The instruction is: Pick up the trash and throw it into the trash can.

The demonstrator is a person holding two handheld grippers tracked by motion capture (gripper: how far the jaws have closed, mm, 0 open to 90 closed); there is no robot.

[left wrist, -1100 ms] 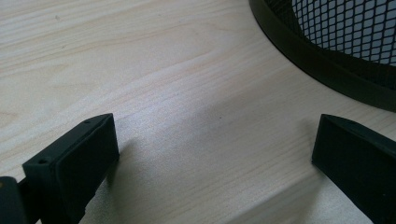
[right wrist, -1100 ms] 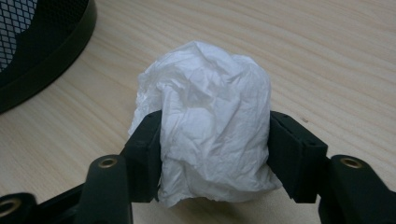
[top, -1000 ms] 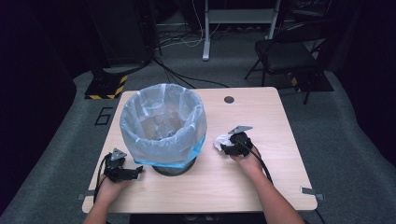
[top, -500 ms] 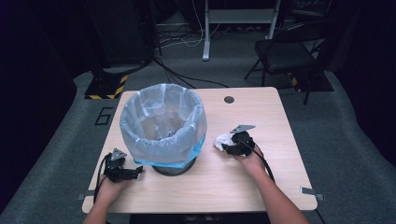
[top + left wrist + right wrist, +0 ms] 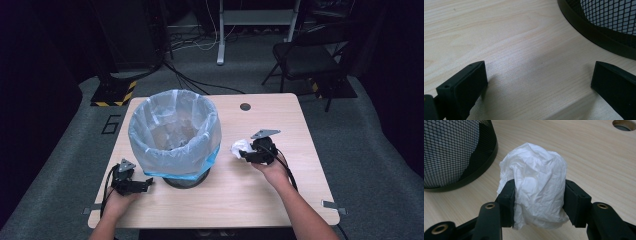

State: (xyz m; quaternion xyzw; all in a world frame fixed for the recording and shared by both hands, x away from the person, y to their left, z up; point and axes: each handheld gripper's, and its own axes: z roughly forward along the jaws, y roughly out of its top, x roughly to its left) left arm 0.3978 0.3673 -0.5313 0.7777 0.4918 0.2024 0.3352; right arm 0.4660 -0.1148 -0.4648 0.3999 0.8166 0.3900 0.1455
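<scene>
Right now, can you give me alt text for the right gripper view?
The right gripper is shut on a crumpled white tissue wad, pinched between its two black jaws above the wooden table. A black mesh bin stands at upper left.

From up here the right gripper (image 5: 248,154) is a dark lump, its jaws too small to make out, and the crumpled paper (image 5: 240,147) at its tip is half tucked behind it. Along that gripper, the wad's underside sinks below the pads, and the mesh bin (image 5: 454,152) beyond it is cut off at the top and left edges. Over by the left gripper (image 5: 536,82), both jaws run off the bottom edge, and the bin's base ring ahead is clipped at the right.
</scene>
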